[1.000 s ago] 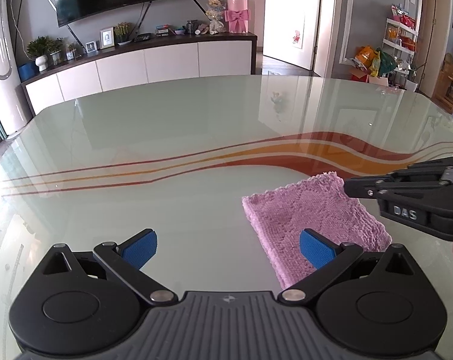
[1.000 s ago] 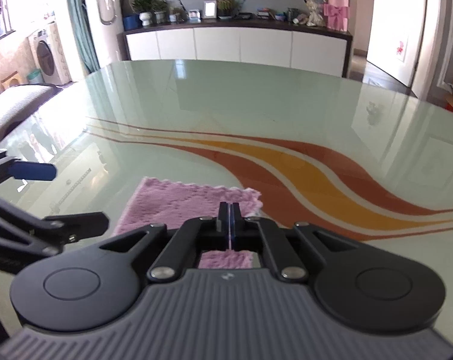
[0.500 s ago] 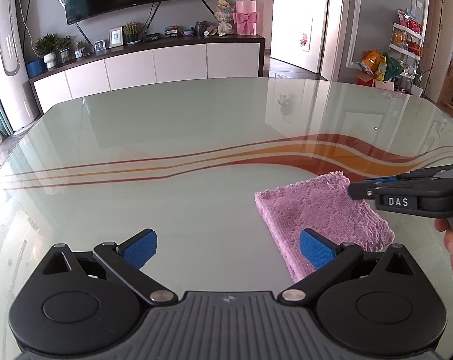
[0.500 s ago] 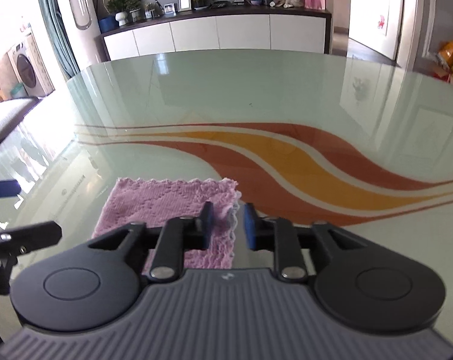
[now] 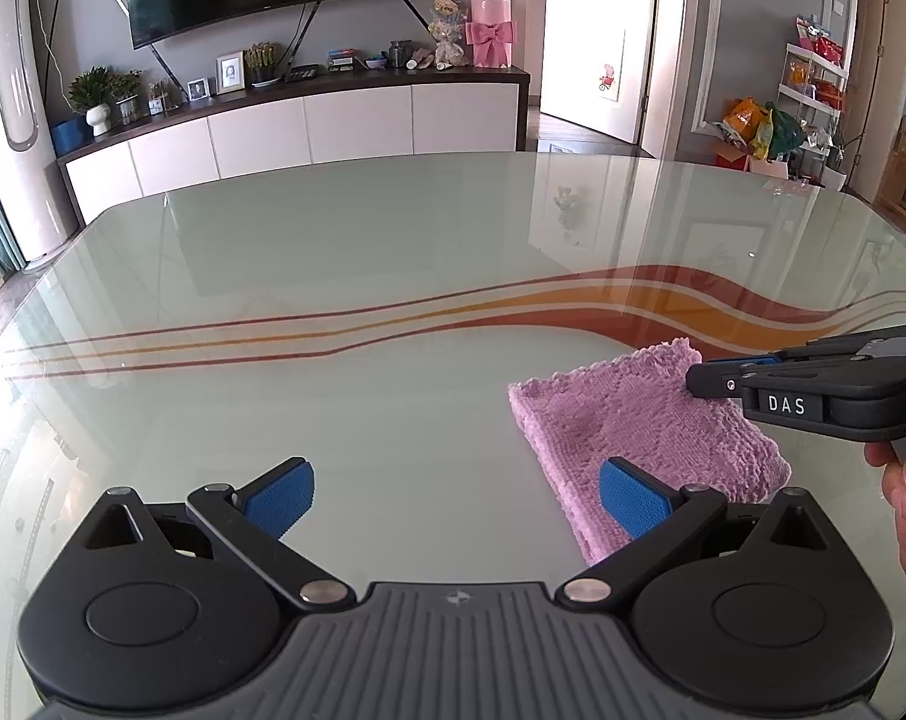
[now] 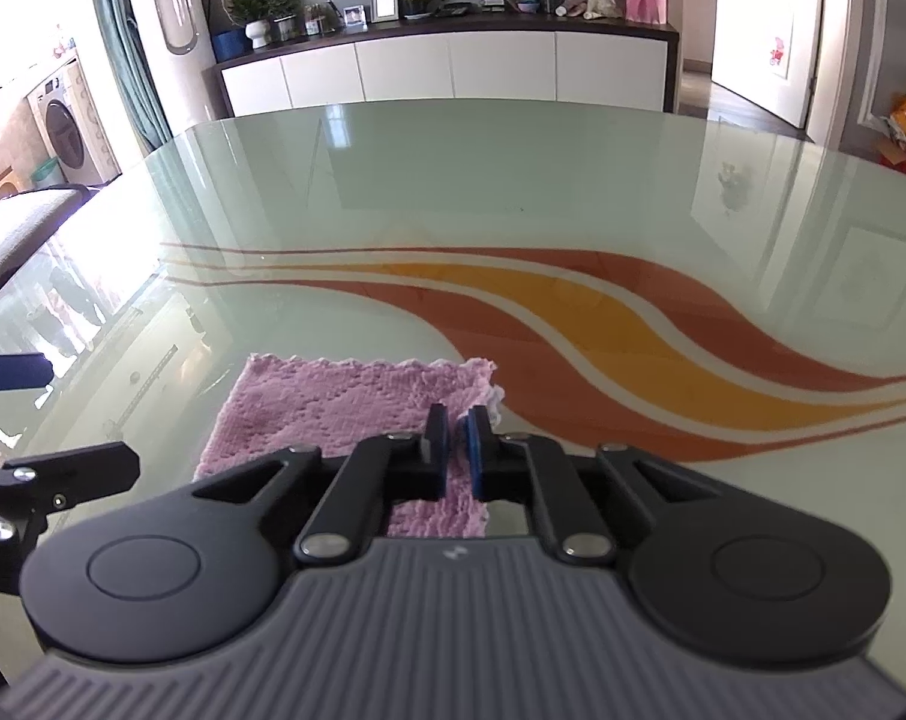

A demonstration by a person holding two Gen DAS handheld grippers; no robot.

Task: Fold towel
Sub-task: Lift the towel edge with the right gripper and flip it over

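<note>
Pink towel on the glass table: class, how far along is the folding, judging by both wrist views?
Done: the pink knitted towel lies folded into a compact stack on the green glass table. In hand: nothing; the right tongs hover narrowly open over its edge, and the left tongs are wide open. Left: perhaps only withdrawing.

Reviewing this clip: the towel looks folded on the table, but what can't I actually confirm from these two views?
- Towel near edge: right wrist view, hidden behind the right gripper.
- How many layers: neither view shows it clearly.
- Whether the nearly closed right gripper touches cloth: unclear.
- Towel's near corner: left wrist view, covered by the open left gripper.
</note>
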